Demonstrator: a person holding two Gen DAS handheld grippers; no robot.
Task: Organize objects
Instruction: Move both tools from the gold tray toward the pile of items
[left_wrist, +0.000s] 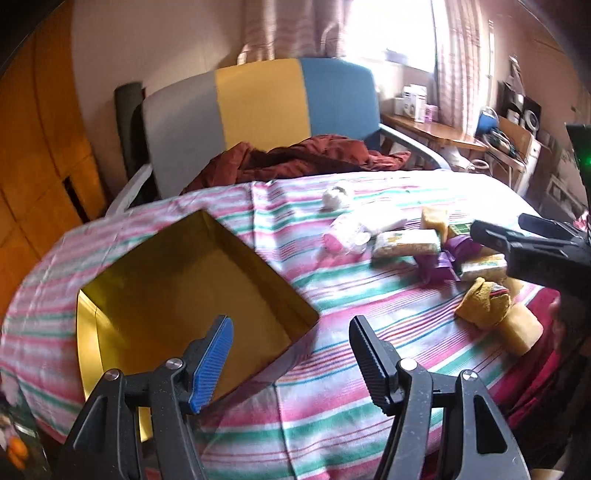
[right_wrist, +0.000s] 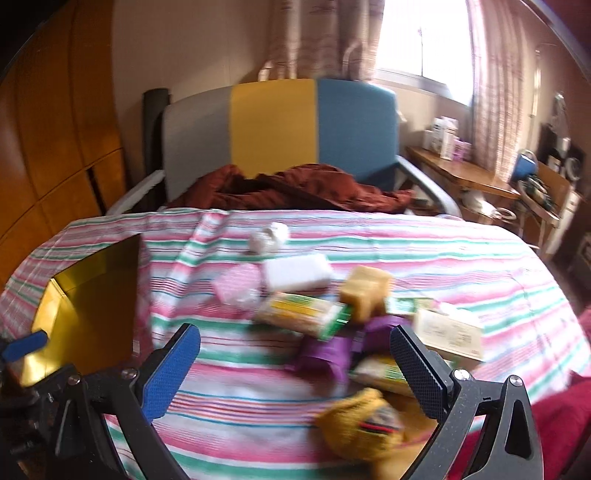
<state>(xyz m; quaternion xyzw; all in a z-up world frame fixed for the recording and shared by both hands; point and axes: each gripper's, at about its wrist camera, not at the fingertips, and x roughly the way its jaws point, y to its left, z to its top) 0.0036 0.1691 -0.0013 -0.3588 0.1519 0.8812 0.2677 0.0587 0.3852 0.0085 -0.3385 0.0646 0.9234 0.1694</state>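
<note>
Clearly the sorting had hardly begun. Both grippers, left gripper (left_wrist: 291, 354) and right gripper (right_wrist: 295, 365), had their tongs wide apart, holding nothing. The gold box (left_wrist: 110, 332) sat with nothing inside. The pile of things (right_wrist: 332, 314) lay beside it on the striped cloth (right_wrist: 443, 258). Next, I guessed, the right one should grab the purple packet (right_wrist: 328, 354).

We are in a lived-in home room: a curtained window (right_wrist: 421, 37), wooden wardrobe doors (left_wrist: 40, 155), a tri-colour armchair (right_wrist: 280, 125) draped with rust-red clothing (right_wrist: 295, 188), and a cluttered side desk (right_wrist: 465, 173) beside our striped-cloth table (right_wrist: 424, 251).
</note>
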